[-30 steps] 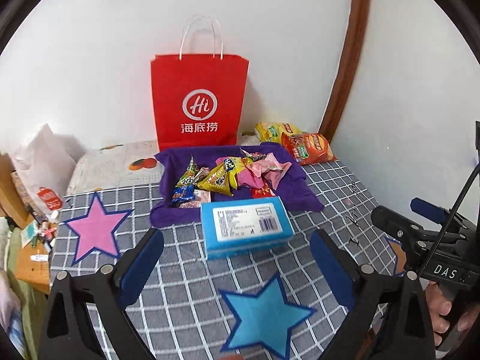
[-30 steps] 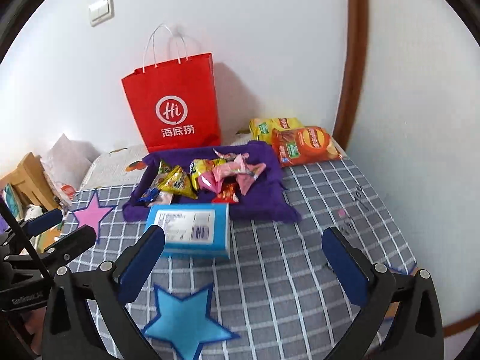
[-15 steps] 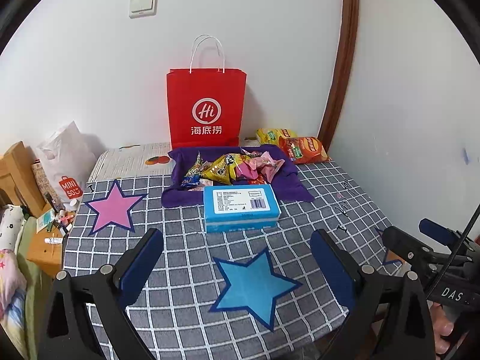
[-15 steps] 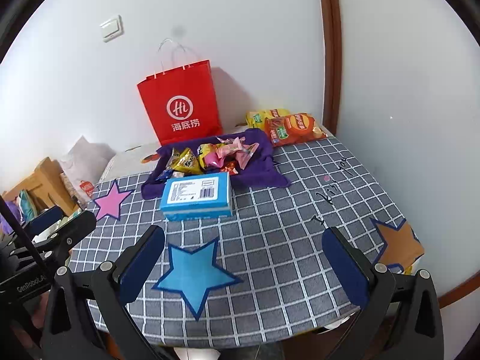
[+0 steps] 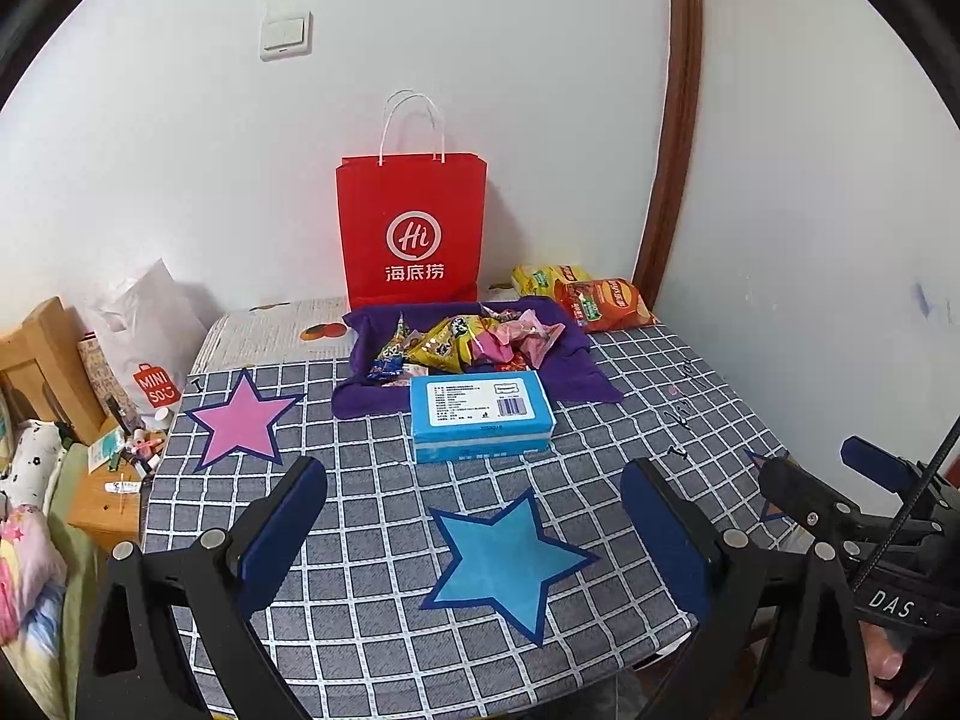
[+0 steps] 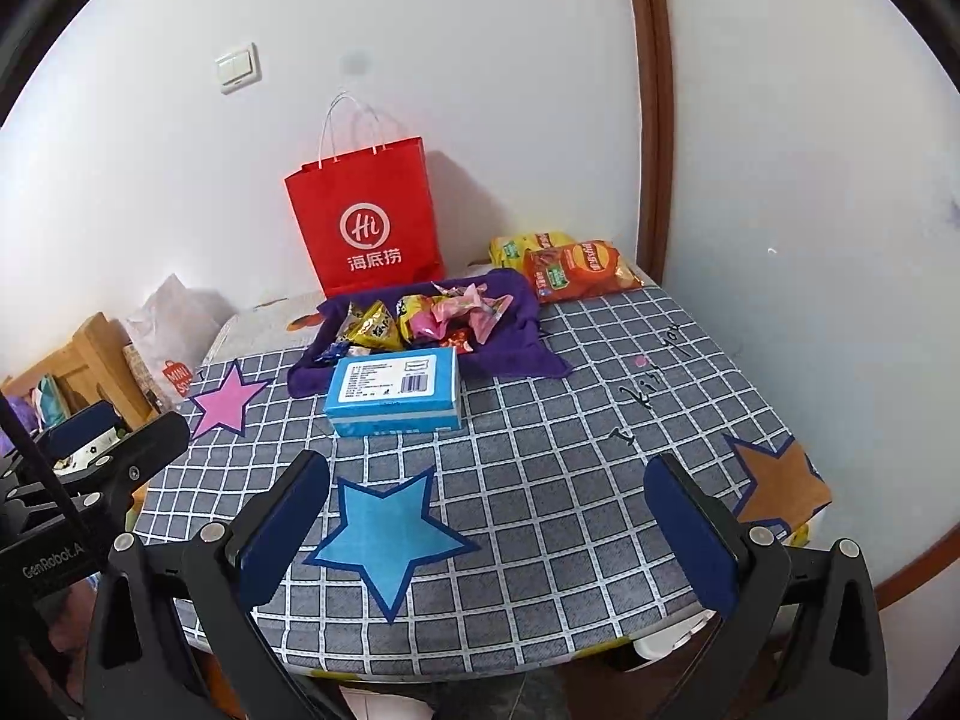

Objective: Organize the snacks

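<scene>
A grey checked counter (image 5: 372, 546) fills a white-walled corner. Nearest, the left gripper (image 5: 474, 531) and right gripper (image 6: 486, 531) hover with jaws wide apart, holding nothing. Beyond sits a blue box (image 5: 480, 415), stiff, best taken by its long sides. Behind it, on a purple cloth (image 5: 576, 372), the snack packets (image 5: 462, 345) look light, crinkly, slippery; pinch their crimped edges.

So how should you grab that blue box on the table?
Grip the blue rectangular cardboard box across its two short ends, coming from the near side, above the blue star patch. It lies flat, long side facing us, with clear checked tablecloth at both ends. The purple cloth tray sits just behind it. The open left hand-held gripper may just span it.
</scene>
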`<move>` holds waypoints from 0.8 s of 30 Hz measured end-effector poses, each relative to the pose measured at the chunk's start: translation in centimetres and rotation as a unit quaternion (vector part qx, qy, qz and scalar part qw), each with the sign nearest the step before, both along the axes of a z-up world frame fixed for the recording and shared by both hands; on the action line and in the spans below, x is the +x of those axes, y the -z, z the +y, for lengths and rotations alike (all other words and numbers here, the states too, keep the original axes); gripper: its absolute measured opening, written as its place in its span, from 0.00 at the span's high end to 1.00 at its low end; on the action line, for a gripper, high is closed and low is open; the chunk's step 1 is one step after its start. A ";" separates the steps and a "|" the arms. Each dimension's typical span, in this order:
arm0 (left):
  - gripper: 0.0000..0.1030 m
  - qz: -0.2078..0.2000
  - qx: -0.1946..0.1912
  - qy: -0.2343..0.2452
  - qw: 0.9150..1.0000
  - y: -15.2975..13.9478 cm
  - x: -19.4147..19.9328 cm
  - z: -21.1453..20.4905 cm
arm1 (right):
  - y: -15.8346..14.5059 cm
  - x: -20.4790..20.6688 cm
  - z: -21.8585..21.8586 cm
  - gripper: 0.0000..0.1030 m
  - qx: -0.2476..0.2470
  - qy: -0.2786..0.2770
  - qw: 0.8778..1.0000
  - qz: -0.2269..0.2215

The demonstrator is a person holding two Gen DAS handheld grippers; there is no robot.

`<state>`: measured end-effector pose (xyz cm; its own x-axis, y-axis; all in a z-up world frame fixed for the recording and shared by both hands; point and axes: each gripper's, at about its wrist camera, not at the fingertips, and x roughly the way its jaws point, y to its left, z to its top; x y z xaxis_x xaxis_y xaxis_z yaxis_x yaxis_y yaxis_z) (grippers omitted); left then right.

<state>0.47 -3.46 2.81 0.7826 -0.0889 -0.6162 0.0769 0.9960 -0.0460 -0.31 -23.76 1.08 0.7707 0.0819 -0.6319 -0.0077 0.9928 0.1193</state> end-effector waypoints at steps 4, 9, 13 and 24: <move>0.04 -0.001 0.002 -0.001 1.000 -0.1 -0.2 -0.1 | -0.1 -0.4 -0.2 0.00 0.000 0.003 1.000 -0.002; 0.04 -0.002 -0.001 -0.004 1.000 -0.3 -0.4 0.0 | -0.3 -0.7 -0.1 0.00 -0.002 0.004 1.000 -0.003; 0.04 -0.002 0.002 -0.006 1.000 -0.3 -0.5 0.0 | -0.4 -0.8 0.1 0.00 -0.006 0.002 1.000 -0.004; 0.04 0.000 0.001 -0.009 1.000 -0.1 -0.6 0.2 | -0.2 -1.0 0.4 0.00 -0.014 -0.001 1.000 -0.003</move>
<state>-0.11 -3.24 2.92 0.7836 -0.0733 -0.6169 0.0584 0.9973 -0.0443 -1.30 -23.35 1.32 0.7748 0.0657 -0.6288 -0.0096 0.9957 0.0921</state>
